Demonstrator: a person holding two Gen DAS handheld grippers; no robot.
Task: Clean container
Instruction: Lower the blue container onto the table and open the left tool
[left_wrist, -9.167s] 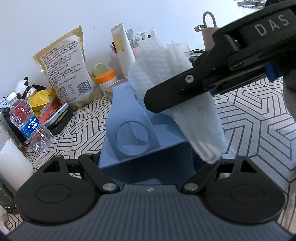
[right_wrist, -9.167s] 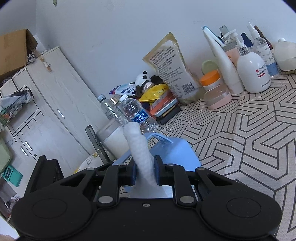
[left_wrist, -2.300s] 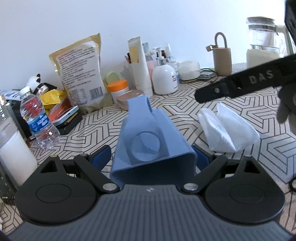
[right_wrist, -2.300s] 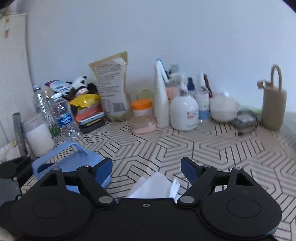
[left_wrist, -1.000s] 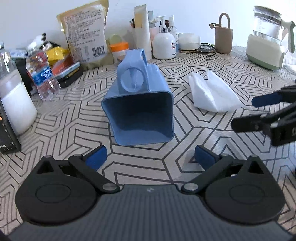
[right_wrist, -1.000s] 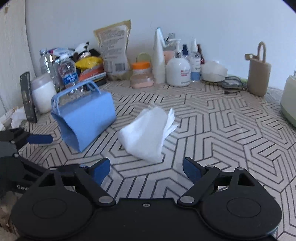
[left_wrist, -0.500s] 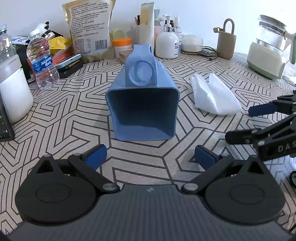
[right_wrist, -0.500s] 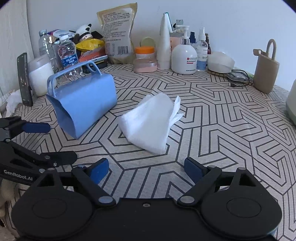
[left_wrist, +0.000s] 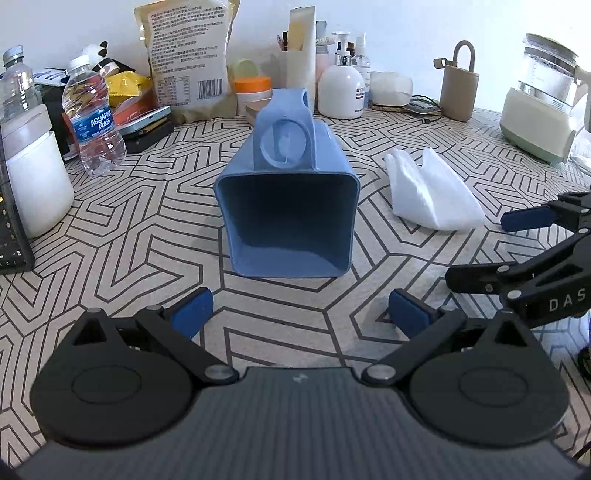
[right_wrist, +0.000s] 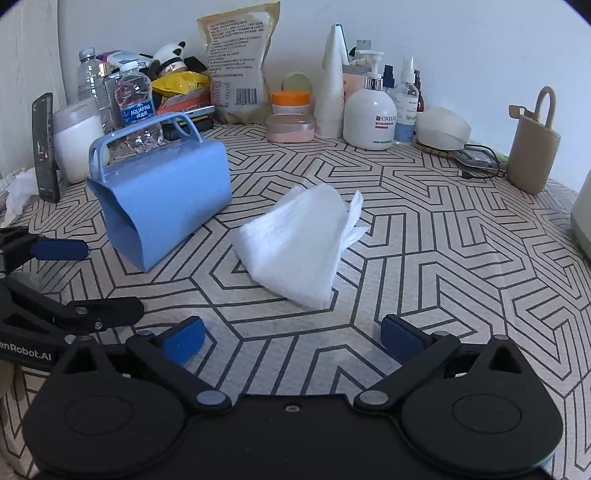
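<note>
container (left_wrist: 288, 206): blue, on its side mid-frame, mouth toward me (handle up)
my left gripper (left_wrist: 299, 312): fingers wide, empty
my right gripper (right_wrist: 291, 338): fingers just opened wide, empty

Both tools (left_wrist: 300, 312) (right_wrist: 291, 338) wide-open — empty

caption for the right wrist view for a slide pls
Open right gripper over patterned table, white wipe lying loose ahead, blue container on its side beside it.
</note>
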